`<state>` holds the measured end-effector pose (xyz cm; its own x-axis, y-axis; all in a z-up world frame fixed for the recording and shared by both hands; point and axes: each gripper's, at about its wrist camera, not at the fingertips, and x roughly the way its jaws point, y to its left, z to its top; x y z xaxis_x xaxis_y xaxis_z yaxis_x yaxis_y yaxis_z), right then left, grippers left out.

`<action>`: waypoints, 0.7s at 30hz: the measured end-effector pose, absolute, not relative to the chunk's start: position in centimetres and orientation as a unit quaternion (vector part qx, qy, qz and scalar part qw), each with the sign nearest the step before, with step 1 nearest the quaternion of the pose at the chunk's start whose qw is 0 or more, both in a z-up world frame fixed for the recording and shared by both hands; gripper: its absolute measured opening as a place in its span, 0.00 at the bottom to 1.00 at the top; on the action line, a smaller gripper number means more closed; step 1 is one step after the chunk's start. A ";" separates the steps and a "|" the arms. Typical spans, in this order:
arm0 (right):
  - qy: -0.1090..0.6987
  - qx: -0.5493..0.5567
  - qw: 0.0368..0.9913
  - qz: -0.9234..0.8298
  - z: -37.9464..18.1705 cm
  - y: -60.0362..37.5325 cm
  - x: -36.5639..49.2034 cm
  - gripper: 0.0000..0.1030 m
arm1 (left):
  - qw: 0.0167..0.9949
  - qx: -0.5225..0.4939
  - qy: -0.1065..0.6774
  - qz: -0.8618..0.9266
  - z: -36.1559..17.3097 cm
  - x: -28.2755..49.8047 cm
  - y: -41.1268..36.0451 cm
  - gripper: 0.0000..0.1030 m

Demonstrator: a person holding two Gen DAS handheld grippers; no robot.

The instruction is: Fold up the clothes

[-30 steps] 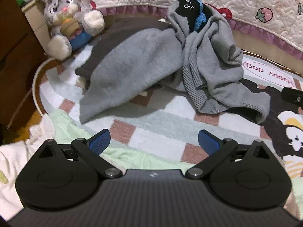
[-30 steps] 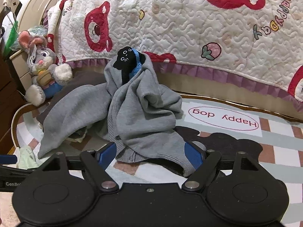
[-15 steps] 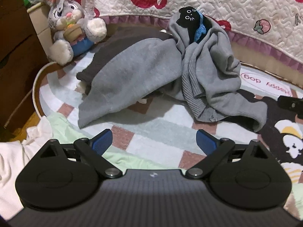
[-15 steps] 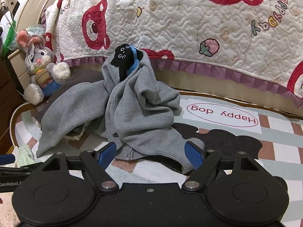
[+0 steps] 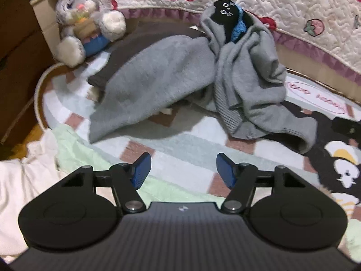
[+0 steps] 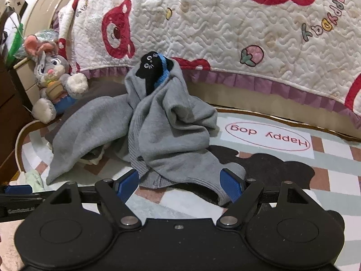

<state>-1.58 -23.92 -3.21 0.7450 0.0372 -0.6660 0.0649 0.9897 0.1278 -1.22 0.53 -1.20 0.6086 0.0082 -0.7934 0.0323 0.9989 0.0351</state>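
Observation:
A crumpled grey sweatshirt [image 5: 243,83] [image 6: 167,133] is heaped over a black cat plush [image 5: 225,15] [image 6: 151,70] with a blue collar, against the bed's side. One grey part spreads left over a dark garment [image 5: 144,33]. My left gripper [image 5: 183,172] hovers open above the rug, short of the sweatshirt, nothing between its blue pads. My right gripper [image 6: 180,184] is open too, its pads low on either side of the sweatshirt's ribbed hem and cuff [image 6: 227,194]. Pale green cloth [image 5: 74,151] and white cloth [image 5: 20,180] lie by the left gripper.
A checked cartoon rug [image 6: 266,137] covers the floor. Behind it a quilted bedspread with red bears [image 6: 225,27] hangs down. A grey rabbit plush [image 5: 85,20] [image 6: 54,83] sits at the back left beside dark wooden furniture [image 5: 15,45].
The left gripper's view has shifted and tilted and its pads have drawn closer together while still open. The right gripper has edged slightly nearer the sweatshirt. The clothes have not moved.

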 end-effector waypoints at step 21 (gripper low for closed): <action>0.374 0.056 0.926 -0.005 -4.1 -23.1 -1.0 0.81 | 0.894 0.030 0.448 0.008 -2.1 -0.8 1.2 0.65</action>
